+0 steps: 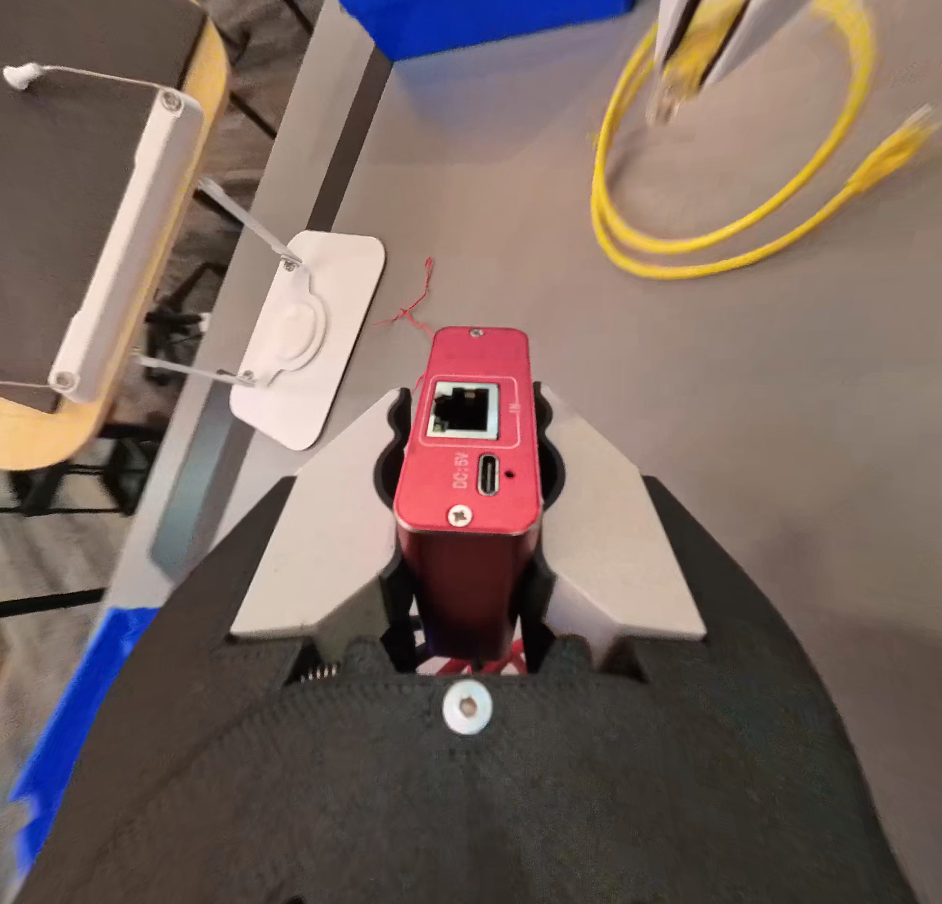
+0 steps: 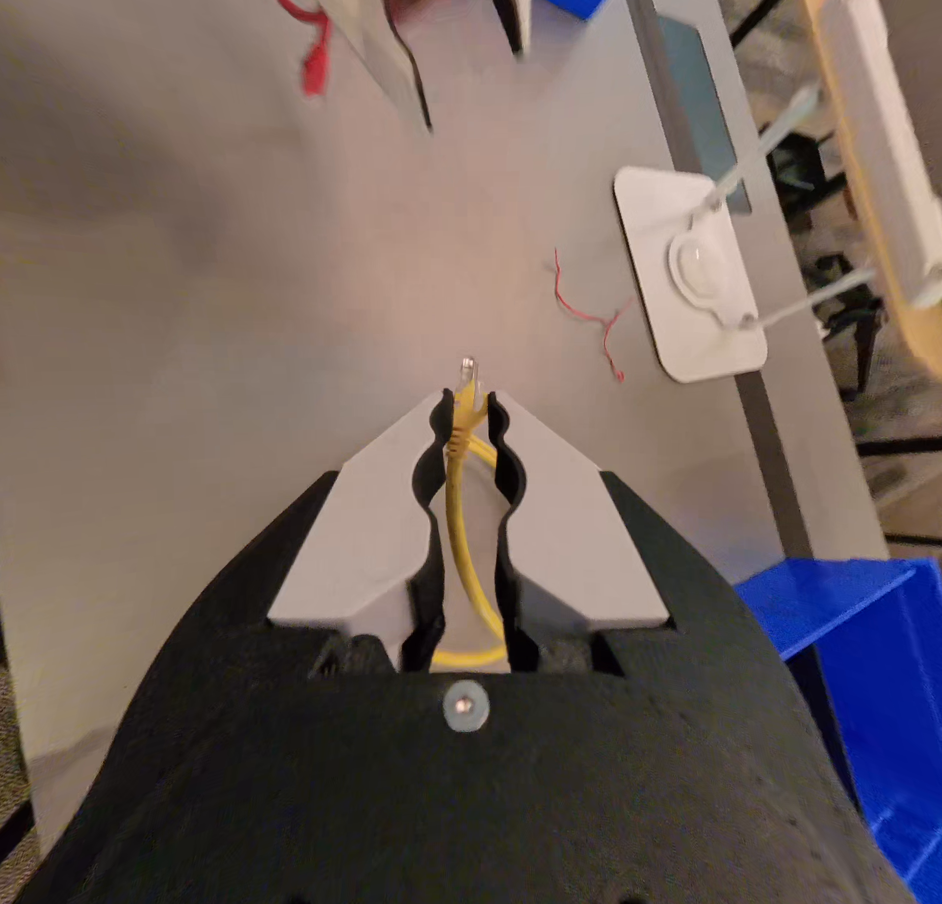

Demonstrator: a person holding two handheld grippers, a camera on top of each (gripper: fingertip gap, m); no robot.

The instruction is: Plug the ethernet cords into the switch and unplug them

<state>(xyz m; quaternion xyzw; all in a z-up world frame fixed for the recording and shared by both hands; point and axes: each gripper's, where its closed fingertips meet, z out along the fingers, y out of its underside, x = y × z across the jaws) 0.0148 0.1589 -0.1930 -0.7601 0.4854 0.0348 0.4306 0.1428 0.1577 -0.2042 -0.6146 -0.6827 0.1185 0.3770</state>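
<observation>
My left gripper (image 1: 471,395) is shut on a red metal switch (image 1: 469,451) and holds it end-on above the grey table, its empty ethernet port (image 1: 463,410) facing the camera. My right gripper (image 2: 469,395) is shut on the plug end of a yellow ethernet cord (image 2: 459,497), the clear plug (image 2: 468,372) sticking out past the fingertips. In the left wrist view the right gripper (image 1: 683,79) hangs at the top right with that plug, and the cord (image 1: 713,237) loops on the table with its other plug (image 1: 902,140) lying free. The left gripper (image 2: 459,38) shows blurred at the top of the right wrist view.
A white stand base (image 1: 316,339) with thin metal rods sits at the table's left edge, also in the right wrist view (image 2: 688,273). A thin red thread (image 1: 413,303) lies near it. Blue bins (image 1: 484,2) (image 2: 866,650) stand at the table ends. A red cord (image 2: 313,63) dangles from the switch. Spacing between my two grippers at the tips: around 12 centimetres.
</observation>
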